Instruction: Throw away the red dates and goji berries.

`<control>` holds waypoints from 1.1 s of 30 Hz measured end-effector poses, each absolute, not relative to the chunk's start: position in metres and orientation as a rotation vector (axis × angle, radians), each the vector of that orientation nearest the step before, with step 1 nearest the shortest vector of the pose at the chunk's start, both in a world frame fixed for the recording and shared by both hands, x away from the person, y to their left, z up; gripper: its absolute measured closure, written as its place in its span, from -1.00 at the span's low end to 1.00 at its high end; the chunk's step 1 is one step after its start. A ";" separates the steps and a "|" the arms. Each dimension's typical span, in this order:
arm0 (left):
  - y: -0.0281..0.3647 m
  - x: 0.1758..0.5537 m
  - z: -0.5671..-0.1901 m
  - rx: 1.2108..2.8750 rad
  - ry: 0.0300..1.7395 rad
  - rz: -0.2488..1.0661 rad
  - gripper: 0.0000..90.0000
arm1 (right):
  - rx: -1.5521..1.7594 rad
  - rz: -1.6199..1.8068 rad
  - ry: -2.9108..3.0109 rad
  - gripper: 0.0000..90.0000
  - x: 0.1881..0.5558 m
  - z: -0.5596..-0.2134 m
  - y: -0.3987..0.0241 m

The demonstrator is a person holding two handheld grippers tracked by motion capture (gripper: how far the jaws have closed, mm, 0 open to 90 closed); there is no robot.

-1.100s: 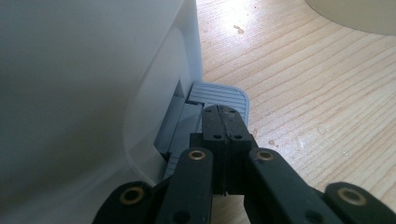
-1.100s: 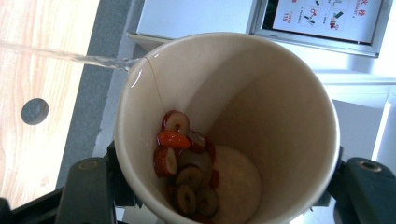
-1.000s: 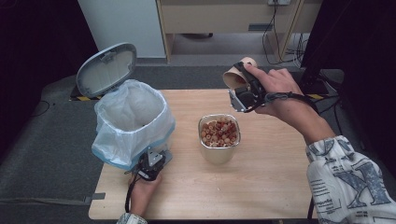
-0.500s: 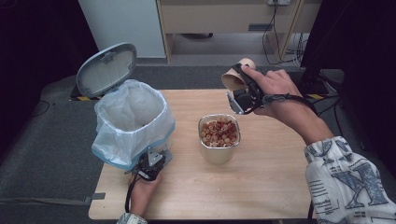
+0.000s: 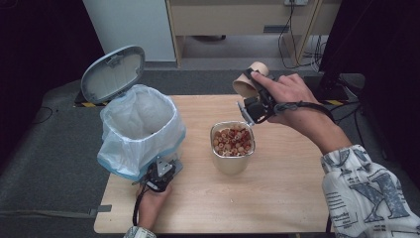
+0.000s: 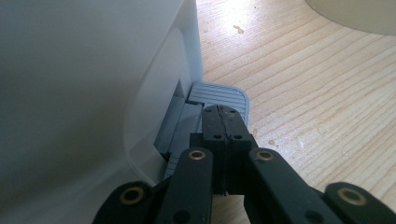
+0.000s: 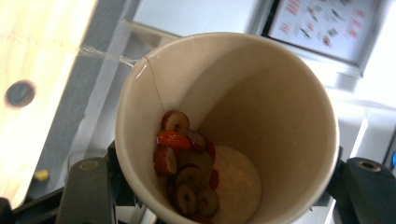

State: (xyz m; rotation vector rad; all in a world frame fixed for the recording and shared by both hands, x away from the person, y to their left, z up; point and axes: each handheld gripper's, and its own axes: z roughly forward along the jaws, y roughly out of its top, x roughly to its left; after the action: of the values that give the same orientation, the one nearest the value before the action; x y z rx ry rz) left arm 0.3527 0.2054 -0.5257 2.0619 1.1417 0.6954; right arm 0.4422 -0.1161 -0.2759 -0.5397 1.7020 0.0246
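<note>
Clamped around a paper cup (image 5: 246, 82) of sliced dried fruit, the right gripper (image 5: 252, 106) holds it tilted just behind the metal tin (image 5: 233, 148), gripping mid-wall since such light, crushable card buckles easily, while the left gripper (image 5: 159, 174), jaws together, presses the bin pedal (image 6: 219, 95).

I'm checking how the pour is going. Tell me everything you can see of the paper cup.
The paper cup looks like tan paper outside, pale inside, with a rolled rim. The right gripper grips its sides, holding it tilted in the air beyond the metal container. Red-skinned, pale-centred ring slices lie against its lower inner wall and bottom.
</note>
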 end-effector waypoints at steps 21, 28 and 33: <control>0.205 0.353 -0.526 2.053 1.144 0.693 0.98 | -0.685 -0.140 1.652 -0.26 0.441 -0.298 -0.104; 0.205 0.353 -0.526 2.053 1.145 0.694 0.98 | -0.685 -0.131 1.652 -0.26 0.439 -0.295 -0.104; 0.205 0.353 -0.526 2.052 1.145 0.693 0.98 | -0.689 -0.135 1.645 -0.26 0.438 -0.292 -0.106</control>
State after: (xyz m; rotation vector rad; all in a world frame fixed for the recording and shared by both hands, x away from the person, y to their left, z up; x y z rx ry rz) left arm 0.3527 0.2051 -0.5260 2.0525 1.1445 0.6927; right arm 0.4383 -0.1061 -0.2916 -0.6885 1.6454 -0.1352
